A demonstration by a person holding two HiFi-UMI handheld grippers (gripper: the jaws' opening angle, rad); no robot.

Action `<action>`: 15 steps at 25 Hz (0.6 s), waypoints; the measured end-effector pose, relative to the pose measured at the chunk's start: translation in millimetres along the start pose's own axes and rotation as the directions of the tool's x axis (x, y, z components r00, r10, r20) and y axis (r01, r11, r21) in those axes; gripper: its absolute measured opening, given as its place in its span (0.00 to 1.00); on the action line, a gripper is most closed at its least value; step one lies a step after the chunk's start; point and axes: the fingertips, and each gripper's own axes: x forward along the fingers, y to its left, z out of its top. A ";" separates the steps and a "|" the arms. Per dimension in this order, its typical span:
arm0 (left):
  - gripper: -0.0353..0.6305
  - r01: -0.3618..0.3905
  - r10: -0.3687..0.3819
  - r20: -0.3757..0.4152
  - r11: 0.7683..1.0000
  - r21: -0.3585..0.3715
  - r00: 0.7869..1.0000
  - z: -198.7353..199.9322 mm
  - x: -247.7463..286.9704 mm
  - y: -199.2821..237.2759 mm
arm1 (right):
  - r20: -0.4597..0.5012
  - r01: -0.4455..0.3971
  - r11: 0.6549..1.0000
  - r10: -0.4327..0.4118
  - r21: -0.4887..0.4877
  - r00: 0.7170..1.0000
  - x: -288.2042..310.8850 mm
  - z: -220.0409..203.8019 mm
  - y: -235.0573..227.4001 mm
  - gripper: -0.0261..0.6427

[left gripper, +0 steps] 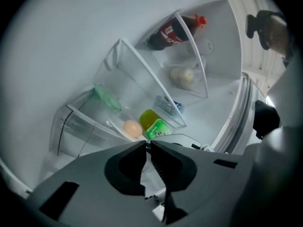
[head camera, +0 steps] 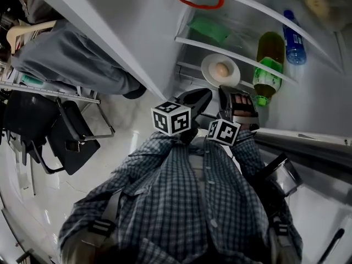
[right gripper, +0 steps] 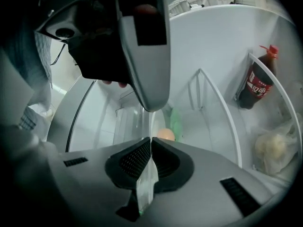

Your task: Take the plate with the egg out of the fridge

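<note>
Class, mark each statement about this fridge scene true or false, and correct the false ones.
1. The egg lies on a white plate inside the fridge. True.
2. The left gripper holds the plate. False: its jaws are together with nothing between them, and it is short of the plate.
3. A dark bottle with a red cap is in the fridge. True.
4. The right gripper has its jaws wide apart. False: they are together.
</note>
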 end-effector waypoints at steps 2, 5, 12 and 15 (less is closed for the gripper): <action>0.07 -0.002 0.003 0.009 0.997 -0.077 1.000 -0.5 3.7 5.1 | -0.001 -0.001 1.000 0.001 -0.006 1.000 -1.4 -1.1 0.2 0.07; 0.19 0.022 -0.018 0.027 0.985 -0.173 0.999 0.0 6.1 8.3 | -0.003 -0.003 1.000 0.003 -0.006 1.000 -4.0 -2.7 0.2 0.07; 0.27 0.027 0.012 0.103 0.927 -0.374 0.995 9.1 16.0 26.6 | 0.013 0.006 1.000 -0.006 -0.013 1.000 -8.6 -0.4 -1.1 0.06; 0.27 0.020 0.033 0.120 0.907 -0.421 0.992 12.4 21.2 34.9 | 0.020 0.005 1.000 -0.004 -0.021 1.000 -11.2 0.5 0.2 0.06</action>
